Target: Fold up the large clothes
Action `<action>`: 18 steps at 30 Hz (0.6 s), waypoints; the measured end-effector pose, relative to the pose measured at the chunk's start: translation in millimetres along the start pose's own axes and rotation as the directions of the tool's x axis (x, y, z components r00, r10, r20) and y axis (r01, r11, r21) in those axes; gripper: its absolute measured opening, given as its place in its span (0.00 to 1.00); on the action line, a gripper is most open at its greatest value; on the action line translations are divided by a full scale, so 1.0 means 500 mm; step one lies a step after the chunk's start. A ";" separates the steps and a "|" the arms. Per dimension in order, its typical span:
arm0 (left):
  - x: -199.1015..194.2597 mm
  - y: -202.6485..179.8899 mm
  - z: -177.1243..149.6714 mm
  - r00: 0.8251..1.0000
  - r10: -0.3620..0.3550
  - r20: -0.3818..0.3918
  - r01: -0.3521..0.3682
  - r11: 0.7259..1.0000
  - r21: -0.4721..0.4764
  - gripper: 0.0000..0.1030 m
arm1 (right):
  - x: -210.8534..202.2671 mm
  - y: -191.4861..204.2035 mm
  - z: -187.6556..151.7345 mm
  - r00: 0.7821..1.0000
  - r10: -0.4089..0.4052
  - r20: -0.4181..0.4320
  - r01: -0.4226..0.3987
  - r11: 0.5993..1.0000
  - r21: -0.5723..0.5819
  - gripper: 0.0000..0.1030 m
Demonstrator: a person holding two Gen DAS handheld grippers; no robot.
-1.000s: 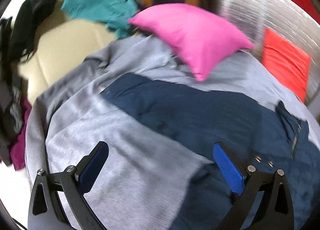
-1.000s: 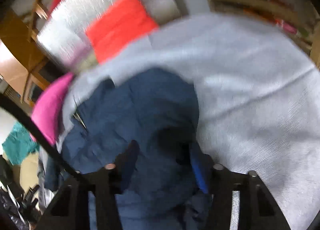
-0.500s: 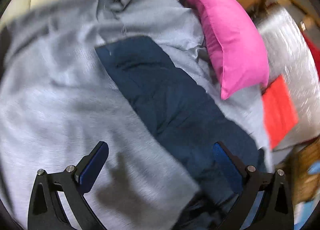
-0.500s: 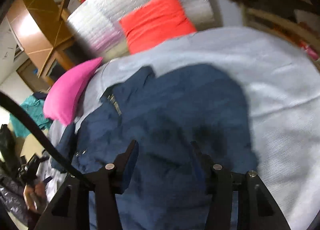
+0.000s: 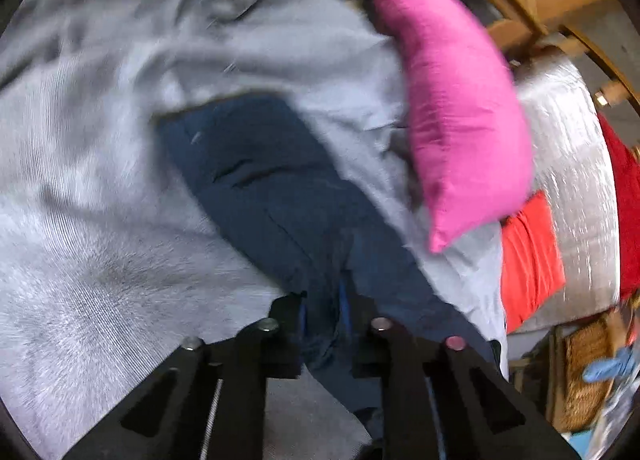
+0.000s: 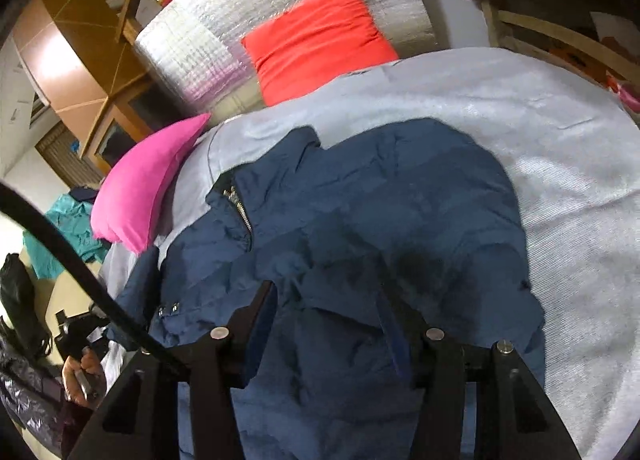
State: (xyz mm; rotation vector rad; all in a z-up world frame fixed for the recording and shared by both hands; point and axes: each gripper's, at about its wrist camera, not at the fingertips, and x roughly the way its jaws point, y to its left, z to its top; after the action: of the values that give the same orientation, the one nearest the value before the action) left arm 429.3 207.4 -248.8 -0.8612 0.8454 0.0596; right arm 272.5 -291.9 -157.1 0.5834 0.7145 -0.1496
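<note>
Two grippers work a navy jacket (image 6: pixel 360 219) spread on the grey blanket (image 6: pixel 560 179). Left gripper (image 5: pixel 322 312), wide open a second ago, now pinches the jacket's sleeve, ready for folding; right gripper (image 6: pixel 328 324) grasps bunched fabric.

Motion blur smears the grey blanket (image 5: pixel 120 179) and pink cushion (image 5: pixel 460 119).

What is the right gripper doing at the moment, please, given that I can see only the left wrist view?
Observer: The right gripper sits low over the navy jacket, with fabric between its fingers. I cannot tell whether it pinches.
Operator: Thank you. Which way does the jacket's front opening lie?
Observer: Its zipper shows on the side toward the pink pillow.
</note>
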 end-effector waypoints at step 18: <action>-0.108 -0.496 -0.551 0.932 -0.183 -0.313 0.357 0.610 0.708 0.10 | -0.119 -0.108 0.029 0.993 -0.037 0.116 0.018 0.987 0.161 0.53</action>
State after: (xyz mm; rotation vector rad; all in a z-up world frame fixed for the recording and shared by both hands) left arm 309.5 -133.8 -150.6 -0.1728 0.8189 -0.6437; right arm 218.8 -348.6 -133.7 0.7123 0.5989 -0.2672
